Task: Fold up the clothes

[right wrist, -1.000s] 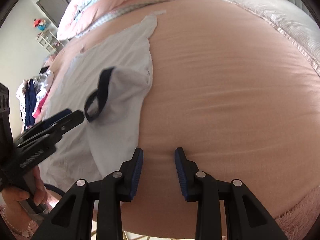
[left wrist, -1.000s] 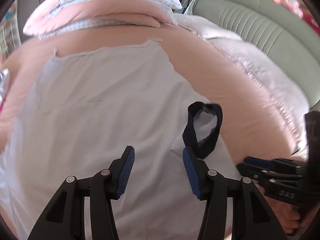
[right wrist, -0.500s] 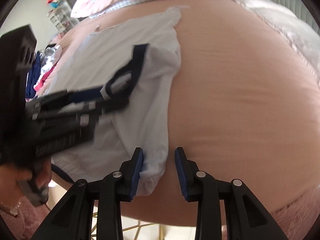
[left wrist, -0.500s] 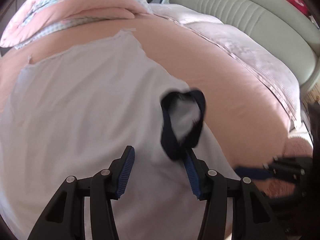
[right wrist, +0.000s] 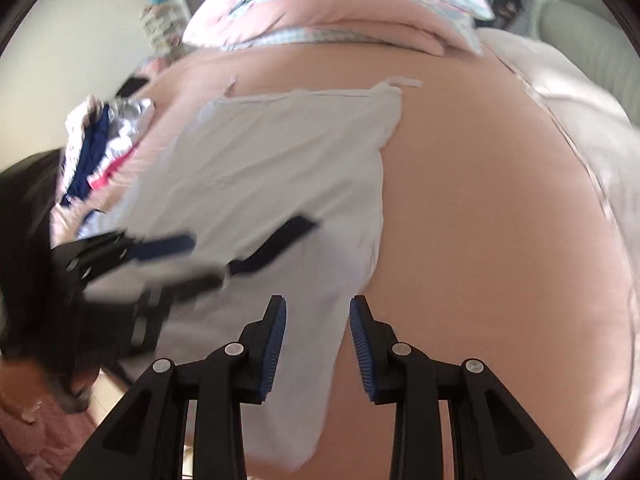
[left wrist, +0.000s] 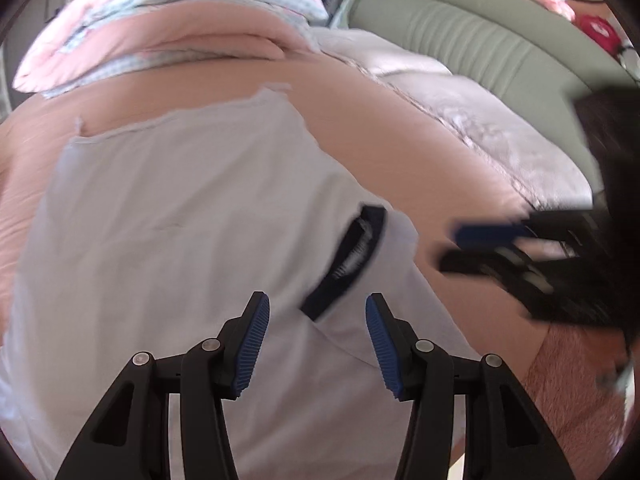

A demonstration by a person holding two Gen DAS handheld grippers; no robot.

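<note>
One white garment (left wrist: 172,216) lies spread flat on a pink bedsheet (left wrist: 400,152), its far hem uneven and its near edge draped over the bed's side. Its sleeve is folded in over the body, showing a dark navy cuff (left wrist: 348,260). The cloth is smooth, with few creases. Left gripper (left wrist: 316,340): jaws parted above the cuff, nothing pinched. Right gripper (right wrist: 318,344): jaws parted, poised over the garment's right edge, pads not pressing on it. Beyond lie a pink quilt (left wrist: 168,20), a pale blanket (left wrist: 480,120) and a green headboard (left wrist: 480,40).
</note>
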